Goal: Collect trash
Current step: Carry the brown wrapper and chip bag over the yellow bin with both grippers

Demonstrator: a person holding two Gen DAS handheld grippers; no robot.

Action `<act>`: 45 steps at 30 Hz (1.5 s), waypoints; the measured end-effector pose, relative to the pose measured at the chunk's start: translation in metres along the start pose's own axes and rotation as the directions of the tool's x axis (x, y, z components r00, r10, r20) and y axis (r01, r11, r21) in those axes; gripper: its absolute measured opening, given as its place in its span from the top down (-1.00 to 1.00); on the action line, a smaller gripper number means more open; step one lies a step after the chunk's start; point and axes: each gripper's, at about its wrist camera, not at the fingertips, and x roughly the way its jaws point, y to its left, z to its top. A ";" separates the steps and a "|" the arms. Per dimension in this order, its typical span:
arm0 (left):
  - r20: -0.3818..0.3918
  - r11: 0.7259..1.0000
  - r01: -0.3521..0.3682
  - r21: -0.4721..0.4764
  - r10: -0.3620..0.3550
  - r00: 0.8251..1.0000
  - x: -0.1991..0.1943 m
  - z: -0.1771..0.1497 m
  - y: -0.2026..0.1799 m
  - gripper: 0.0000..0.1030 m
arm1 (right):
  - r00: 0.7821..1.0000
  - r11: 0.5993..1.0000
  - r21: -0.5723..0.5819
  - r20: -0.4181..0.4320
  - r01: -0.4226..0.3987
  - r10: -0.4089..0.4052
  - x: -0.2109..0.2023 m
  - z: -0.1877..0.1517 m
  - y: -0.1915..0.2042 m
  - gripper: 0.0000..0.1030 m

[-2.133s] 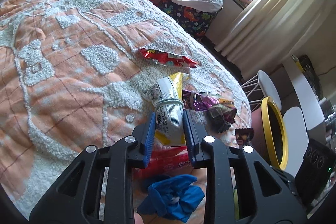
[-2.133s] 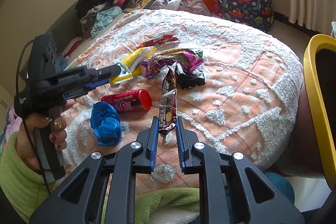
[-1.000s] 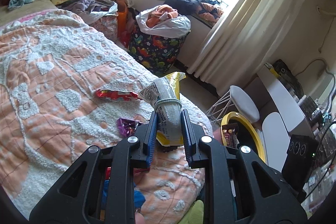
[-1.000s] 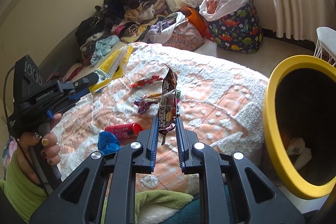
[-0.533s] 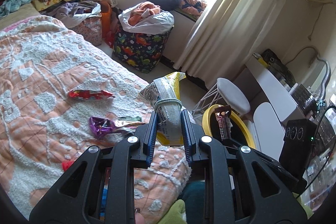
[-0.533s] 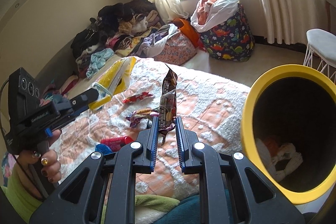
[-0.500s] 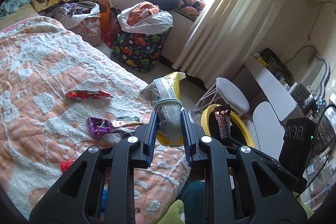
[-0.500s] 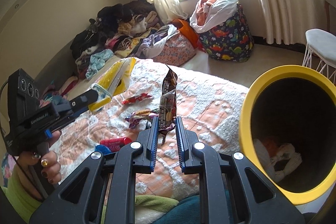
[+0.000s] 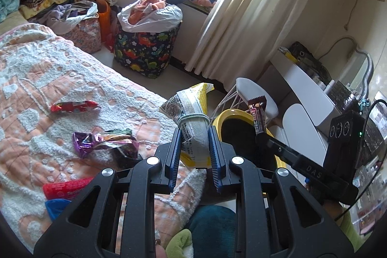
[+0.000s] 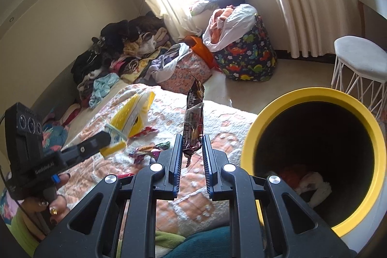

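Beside the bed [image 9: 36, 79], with its nubbly orange-and-white tufted quilt, stands a round bin with a glossy yellow rim [image 10: 312, 94] and a dark inside; at its bottom lie crumpled white and reddish scraps [image 10: 309, 181]. The left hand-held gripper [image 9: 194, 149] is clamped on a rolled white-and-yellow snack bag [image 9: 193, 127], printed with fine text and bound by a pale elastic band, held above the bed's edge near the bin. The right hand-held gripper [image 10: 191, 149] pinches the lower end of a long, shiny brown candy wrapper [image 10: 193, 117], which stands upright just left of the bin's mouth. On the quilt lie a flat red wrapper [image 9: 72, 106], a crinkled purple foil wrapper [image 9: 96, 139], a red tube [image 9: 65, 186] and a blue crumpled piece [image 9: 56, 206]. A dinosaur-print fabric basket [image 9: 145, 52] holds a white plastic bag of orange clothes.
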 end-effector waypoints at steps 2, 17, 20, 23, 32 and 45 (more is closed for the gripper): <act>-0.003 1.000 0.007 0.009 -0.007 1.000 0.002 -0.001 -0.004 0.68 | 1.000 1.000 0.010 0.009 0.006 -0.006 -0.003 0.002 -0.006 0.69; -0.032 0.997 0.048 0.064 -0.046 0.998 0.019 -0.006 -0.033 0.68 | 0.996 0.996 0.058 0.063 0.065 -0.069 -0.022 0.011 -0.036 0.69; -0.039 0.996 0.054 0.074 -0.051 0.998 0.022 -0.008 -0.037 0.68 | 0.994 0.995 0.068 0.070 0.074 -0.079 -0.024 0.012 -0.040 0.69; -0.048 0.995 0.059 0.084 -0.055 0.997 0.026 -0.009 -0.042 0.68 | 0.993 0.993 0.078 0.078 0.086 -0.092 -0.027 0.014 -0.046 0.69; -0.070 0.990 0.077 0.114 -0.069 0.995 0.039 -0.013 -0.056 0.68 | 0.987 0.987 0.115 0.098 0.116 -0.127 -0.034 0.014 -0.062 0.69; -0.116 0.983 0.100 0.156 -0.082 0.990 0.064 -0.017 -0.076 0.68 | 0.979 0.974 0.165 0.103 0.157 -0.175 -0.039 0.013 -0.085 0.69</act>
